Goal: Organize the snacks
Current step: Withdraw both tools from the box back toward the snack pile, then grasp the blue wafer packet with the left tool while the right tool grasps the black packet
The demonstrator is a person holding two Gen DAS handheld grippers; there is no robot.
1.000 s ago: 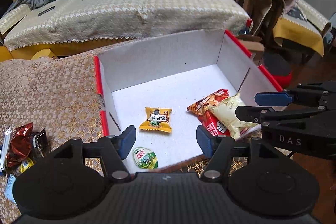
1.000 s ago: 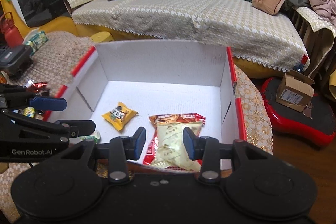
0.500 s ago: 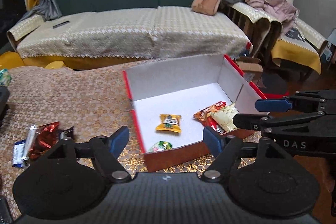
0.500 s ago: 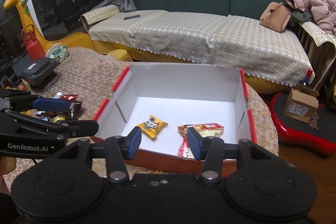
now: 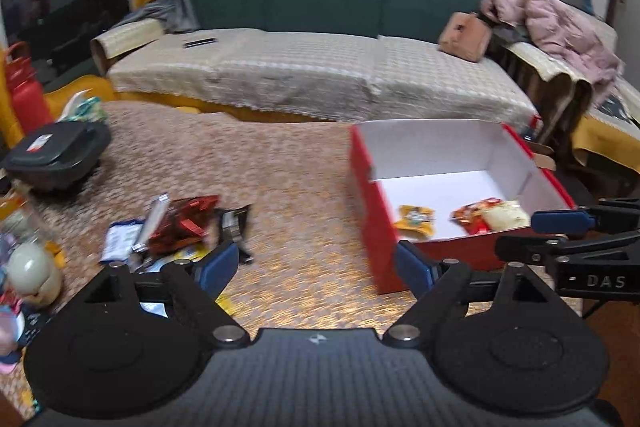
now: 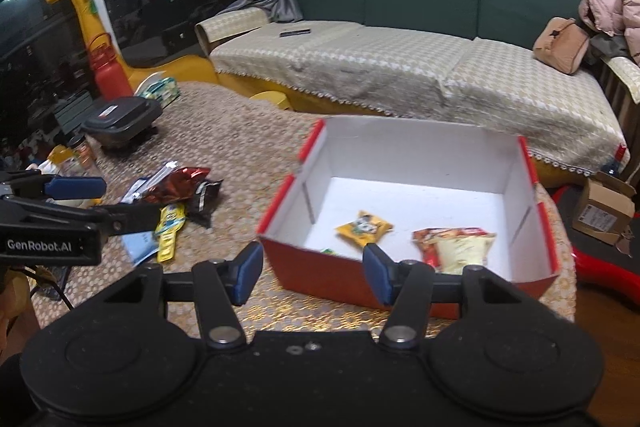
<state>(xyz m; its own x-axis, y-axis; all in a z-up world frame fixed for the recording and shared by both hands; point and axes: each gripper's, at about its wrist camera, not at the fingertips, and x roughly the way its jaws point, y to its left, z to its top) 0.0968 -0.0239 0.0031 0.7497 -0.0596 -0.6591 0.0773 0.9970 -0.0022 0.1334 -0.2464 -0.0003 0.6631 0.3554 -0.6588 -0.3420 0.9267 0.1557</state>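
Note:
A red box with white inside (image 5: 370, 203) (image 6: 516, 163) stands on the table's right part. In it lie a yellow packet (image 5: 415, 221) (image 6: 363, 227), a red packet (image 6: 448, 234) under a cream packet (image 5: 505, 215) (image 6: 464, 251), and a small green packet (image 6: 327, 250) by the near wall. A pile of loose snacks (image 5: 176, 231) (image 6: 176, 195) lies left of the box. My left gripper (image 5: 316, 267) is open and empty, above the table between pile and box. My right gripper (image 6: 312, 273) is open and empty, before the box's near wall.
A black lidded container (image 5: 56, 155) (image 6: 120, 119) and a red bottle (image 6: 106, 75) stand at the far left. A jar and small items (image 5: 28, 267) crowd the near left edge. A green sofa (image 6: 400, 39) lies behind the table. A cardboard parcel (image 6: 604, 211) sits on the floor, right.
Both grippers have pulled back and up from the box and swung left; the snack pile has come into view. Both have opened wider. The box's contents have not moved.

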